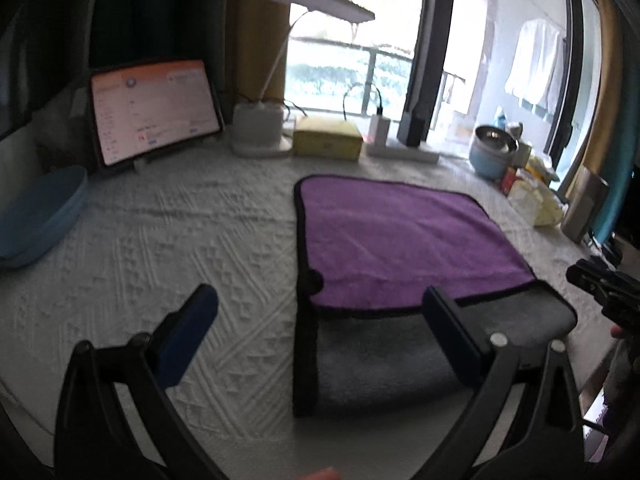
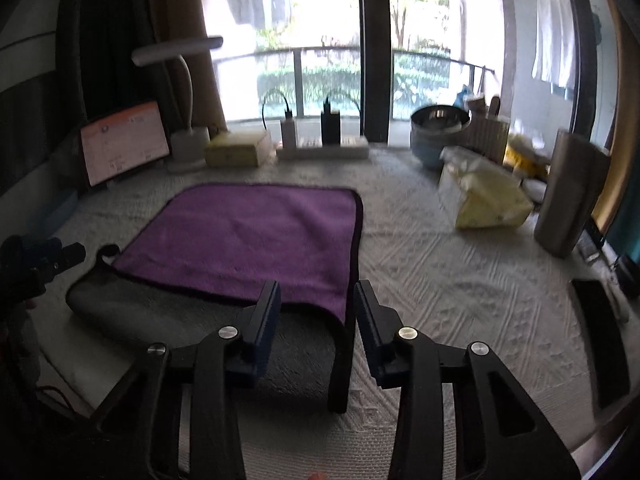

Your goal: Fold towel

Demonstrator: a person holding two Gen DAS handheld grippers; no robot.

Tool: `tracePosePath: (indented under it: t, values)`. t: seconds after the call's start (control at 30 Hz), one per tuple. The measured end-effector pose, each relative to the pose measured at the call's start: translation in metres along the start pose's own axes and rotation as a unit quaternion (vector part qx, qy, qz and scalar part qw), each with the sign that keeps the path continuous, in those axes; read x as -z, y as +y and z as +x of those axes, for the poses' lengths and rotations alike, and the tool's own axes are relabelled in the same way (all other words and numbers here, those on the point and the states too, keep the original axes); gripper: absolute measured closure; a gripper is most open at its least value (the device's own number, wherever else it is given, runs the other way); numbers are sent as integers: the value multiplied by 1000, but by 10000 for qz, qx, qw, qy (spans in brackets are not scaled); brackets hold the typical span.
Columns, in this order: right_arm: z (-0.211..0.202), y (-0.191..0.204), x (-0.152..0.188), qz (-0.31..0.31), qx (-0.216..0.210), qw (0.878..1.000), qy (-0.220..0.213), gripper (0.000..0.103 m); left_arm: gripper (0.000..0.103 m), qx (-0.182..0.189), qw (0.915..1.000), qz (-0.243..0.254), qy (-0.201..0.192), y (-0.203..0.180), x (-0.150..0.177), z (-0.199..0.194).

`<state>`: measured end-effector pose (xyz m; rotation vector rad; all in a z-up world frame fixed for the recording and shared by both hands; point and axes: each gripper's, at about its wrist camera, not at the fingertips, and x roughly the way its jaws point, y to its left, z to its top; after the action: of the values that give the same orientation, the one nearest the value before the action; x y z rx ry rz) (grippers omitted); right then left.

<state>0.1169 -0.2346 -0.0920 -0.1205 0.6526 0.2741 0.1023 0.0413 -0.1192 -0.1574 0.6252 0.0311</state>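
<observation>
A towel, purple (image 1: 396, 236) on one face and grey on the other with black trim, lies on the white textured table cover (image 1: 168, 240). Its near edge is folded over, showing a grey band (image 1: 384, 360). My left gripper (image 1: 320, 312) is open wide above the towel's near left corner, holding nothing. In the right wrist view the towel (image 2: 248, 232) lies ahead and to the left, its grey fold (image 2: 132, 308) nearest. My right gripper (image 2: 318, 304) is open over the towel's near right corner, empty. Each gripper shows at the edge of the other's view.
At the back stand a tablet (image 1: 154, 108), a desk lamp (image 1: 262, 128), a yellow box (image 1: 328, 138) and a power strip with chargers (image 2: 322, 146). A blue bowl (image 2: 436, 136), yellow packets (image 2: 488, 196) and a grey canister (image 2: 572, 196) crowd the right. A blue case (image 1: 40, 216) lies left.
</observation>
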Motion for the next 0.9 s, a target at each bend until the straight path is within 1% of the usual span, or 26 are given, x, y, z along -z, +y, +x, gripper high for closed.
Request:
tracePosePath:
  t: [0.03, 0.13, 0.2, 0.27, 0.33, 0.4, 0.43, 0.47, 0.5, 0.57, 0.63, 0.73, 0.77, 0.83, 0.9]
  values:
    - [3, -1, 2, 38, -20, 10000, 71, 62, 1, 4, 10000, 15, 68, -1, 0, 3]
    - [15, -8, 6, 234, -114, 9992, 316, 62, 7, 48, 9995, 78, 286, -2, 2, 13]
    - [22, -11, 9, 317, -124, 9984, 441, 62, 14, 119, 9987, 89, 481, -4, 5, 21]
    - [29, -13, 12, 369, -136, 9975, 593, 62, 18, 199, 9978, 103, 630, -5, 8, 26]
    - [31, -12, 13, 381, -132, 9969, 675, 62, 23, 222, 9971, 160, 706, -6, 11, 29]
    - [33, -11, 14, 359, -149, 9968, 698, 62, 36, 210, 9969, 195, 740, -8, 13, 31]
    - [33, -10, 15, 331, -154, 9968, 713, 62, 40, 187, 9968, 208, 746, -8, 14, 31]
    - [33, -8, 16, 313, -166, 9968, 716, 62, 48, 156, 9968, 212, 753, -9, 15, 31]
    - [34, -7, 16, 297, -179, 9968, 724, 63, 53, 136, 9968, 225, 760, -10, 15, 32]
    - [36, -5, 16, 213, -167, 9968, 755, 69, 56, 73, 9967, 326, 742, -13, 17, 32]
    - [38, -3, 15, 148, -98, 9967, 790, 79, 61, -17, 9967, 505, 635, -18, 16, 29]
    - [39, -3, 15, 120, -78, 9968, 782, 86, 72, -104, 9966, 631, 522, -21, 16, 26]
    - [39, -2, 15, 74, -75, 9971, 759, 87, 77, -118, 9965, 637, 519, -20, 16, 27]
    - [36, 1, 15, -28, -43, 9976, 683, 91, 82, -184, 9962, 652, 543, -19, 17, 29]
    - [32, 4, 15, -144, -21, 9982, 579, 94, 88, -210, 9964, 615, 545, -15, 18, 29]
